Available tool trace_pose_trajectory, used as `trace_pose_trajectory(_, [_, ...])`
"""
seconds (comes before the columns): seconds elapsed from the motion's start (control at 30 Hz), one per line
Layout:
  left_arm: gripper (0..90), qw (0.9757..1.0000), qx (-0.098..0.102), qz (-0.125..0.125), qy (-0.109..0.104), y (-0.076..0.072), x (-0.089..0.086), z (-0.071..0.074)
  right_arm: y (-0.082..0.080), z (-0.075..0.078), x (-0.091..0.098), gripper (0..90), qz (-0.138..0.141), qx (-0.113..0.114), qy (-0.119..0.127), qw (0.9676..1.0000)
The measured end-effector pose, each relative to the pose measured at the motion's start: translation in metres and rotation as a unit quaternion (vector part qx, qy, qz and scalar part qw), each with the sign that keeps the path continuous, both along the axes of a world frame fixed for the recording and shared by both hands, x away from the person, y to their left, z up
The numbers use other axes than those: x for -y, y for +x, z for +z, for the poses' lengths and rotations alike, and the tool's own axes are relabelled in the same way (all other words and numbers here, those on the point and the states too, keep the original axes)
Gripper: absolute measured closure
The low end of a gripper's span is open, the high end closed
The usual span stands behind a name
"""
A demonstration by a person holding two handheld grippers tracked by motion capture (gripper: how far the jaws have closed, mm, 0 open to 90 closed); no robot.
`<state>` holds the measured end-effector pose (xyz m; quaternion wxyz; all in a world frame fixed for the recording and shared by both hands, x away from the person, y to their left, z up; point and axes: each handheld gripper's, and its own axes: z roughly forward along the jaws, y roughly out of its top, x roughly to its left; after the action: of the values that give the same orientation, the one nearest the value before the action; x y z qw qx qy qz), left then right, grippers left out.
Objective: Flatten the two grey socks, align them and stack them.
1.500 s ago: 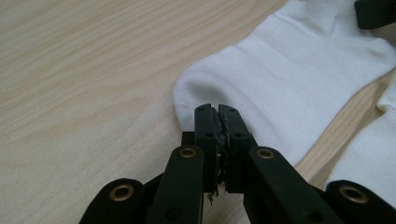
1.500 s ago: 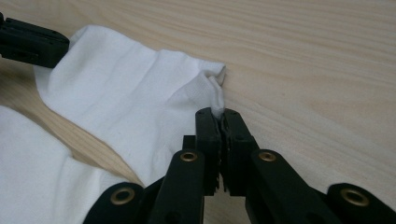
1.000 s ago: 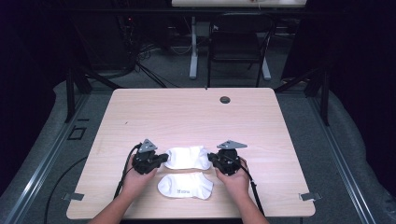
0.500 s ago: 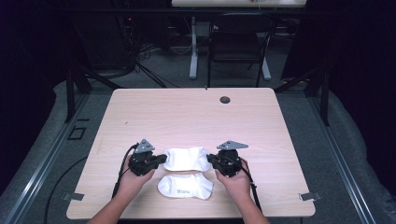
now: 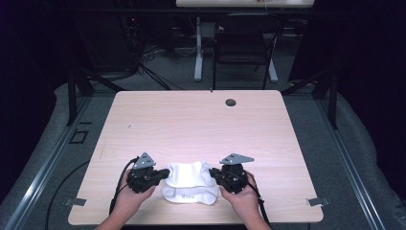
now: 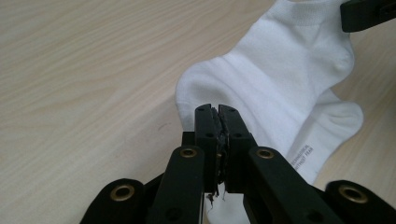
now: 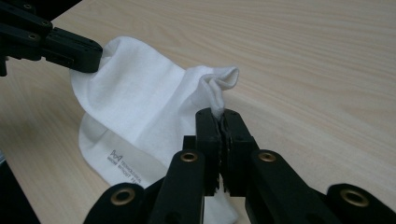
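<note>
While gripping: both are pinching one white sock
Left gripper (image 5: 165, 173): fingers clamped on upper sock (image 5: 186, 172)
Right gripper (image 5: 213, 175): fingers clamped on its other end
Lower sock (image 5: 189, 196): lying at the surface (image 5: 201, 124) near edge

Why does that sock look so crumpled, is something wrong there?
Nothing is damaged. The upper sock is pinched at both ends by the left gripper and right gripper, so its end bunches at the right jaws. It overlaps the lower sock, lying flat on the table.

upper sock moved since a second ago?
Yes. The upper sock, pinched at its ends by the left gripper and right gripper, has come toward the table's near edge and now overlaps the lower sock.
</note>
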<state>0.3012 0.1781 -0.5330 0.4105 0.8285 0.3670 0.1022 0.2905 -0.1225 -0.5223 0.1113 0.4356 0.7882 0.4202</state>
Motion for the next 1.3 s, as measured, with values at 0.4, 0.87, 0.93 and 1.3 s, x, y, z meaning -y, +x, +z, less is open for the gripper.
trace_pose_trajectory(0.4, [87.7,0.9998,-0.006,-0.019,0.002,-0.019,0.0,-0.005,-0.022,-0.01,0.002,87.2,0.01,-0.014,-0.001,0.9999])
trace_pose_trajectory(0.87, [87.7,0.9993,-0.019,-0.027,0.015,-0.024,0.002,-0.016,-0.029,-0.018,0.004,87.2,0.016,-0.03,-0.01,0.9994])
trace_pose_trajectory(0.93, [87.7,0.9994,-0.022,-0.024,0.016,-0.023,0.002,-0.018,-0.029,-0.019,0.005,87.2,0.017,-0.03,-0.008,0.9994])
trace_pose_trajectory(1.3, [87.6,0.9989,-0.031,-0.022,0.026,-0.019,0.004,-0.028,-0.026,-0.029,0.004,87.2,0.016,-0.045,-0.017,0.9987])
